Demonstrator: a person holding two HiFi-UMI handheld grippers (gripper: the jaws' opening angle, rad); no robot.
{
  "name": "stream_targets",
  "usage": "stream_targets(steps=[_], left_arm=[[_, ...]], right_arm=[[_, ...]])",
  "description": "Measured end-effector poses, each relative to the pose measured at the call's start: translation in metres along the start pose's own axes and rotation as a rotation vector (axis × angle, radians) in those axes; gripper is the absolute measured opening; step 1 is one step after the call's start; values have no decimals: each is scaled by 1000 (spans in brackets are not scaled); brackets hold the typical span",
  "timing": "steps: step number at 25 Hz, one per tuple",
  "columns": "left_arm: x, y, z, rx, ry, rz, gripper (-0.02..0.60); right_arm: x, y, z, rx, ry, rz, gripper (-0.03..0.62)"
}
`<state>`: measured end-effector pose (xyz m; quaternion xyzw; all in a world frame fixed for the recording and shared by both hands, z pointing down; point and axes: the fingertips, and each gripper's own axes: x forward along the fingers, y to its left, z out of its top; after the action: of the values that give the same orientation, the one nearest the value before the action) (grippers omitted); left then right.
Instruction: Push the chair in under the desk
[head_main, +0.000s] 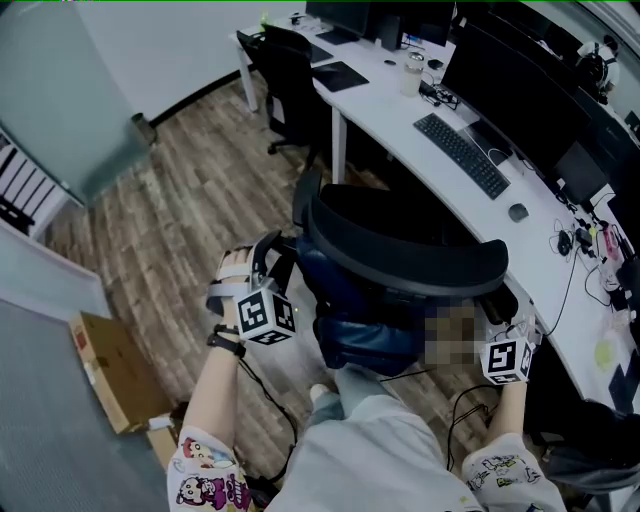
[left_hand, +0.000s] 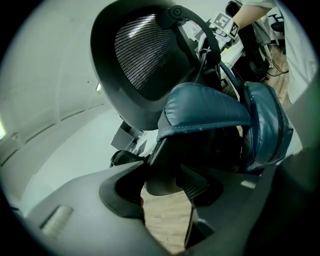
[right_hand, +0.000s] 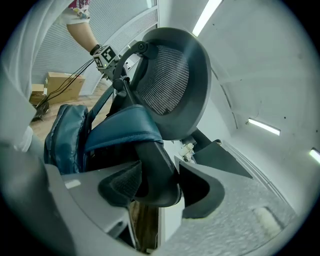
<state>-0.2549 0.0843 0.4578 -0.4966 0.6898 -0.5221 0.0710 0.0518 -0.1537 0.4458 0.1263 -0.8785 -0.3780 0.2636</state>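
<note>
A black office chair (head_main: 400, 262) with a mesh headrest (left_hand: 145, 55) and a blue padded cover (left_hand: 210, 110) stands in front of the white curved desk (head_main: 385, 95), its seat facing the desk. My left gripper (head_main: 272, 262) is at the left end of the curved backrest and my right gripper (head_main: 505, 318) is at the right end. In the left gripper view the left gripper (left_hand: 159, 182) has a black frame edge of the chair wedged between its pads. The right gripper (right_hand: 160, 187) clamps the black frame bar (right_hand: 155, 160) the same way.
On the desk lie a keyboard (head_main: 462, 153), a mouse (head_main: 517, 212) and dark monitors (head_main: 520, 90). A second black chair (head_main: 290, 85) stands farther along the desk. A cardboard box (head_main: 115, 370) sits on the wood floor at the left. Cables trail by my feet.
</note>
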Motion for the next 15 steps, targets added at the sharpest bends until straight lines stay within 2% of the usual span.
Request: stream_targets(steps=[15], left_arm=[[67, 45, -18, 14, -14, -5, 232]], right_arm=[[68, -20, 16, 19, 12, -34, 232]])
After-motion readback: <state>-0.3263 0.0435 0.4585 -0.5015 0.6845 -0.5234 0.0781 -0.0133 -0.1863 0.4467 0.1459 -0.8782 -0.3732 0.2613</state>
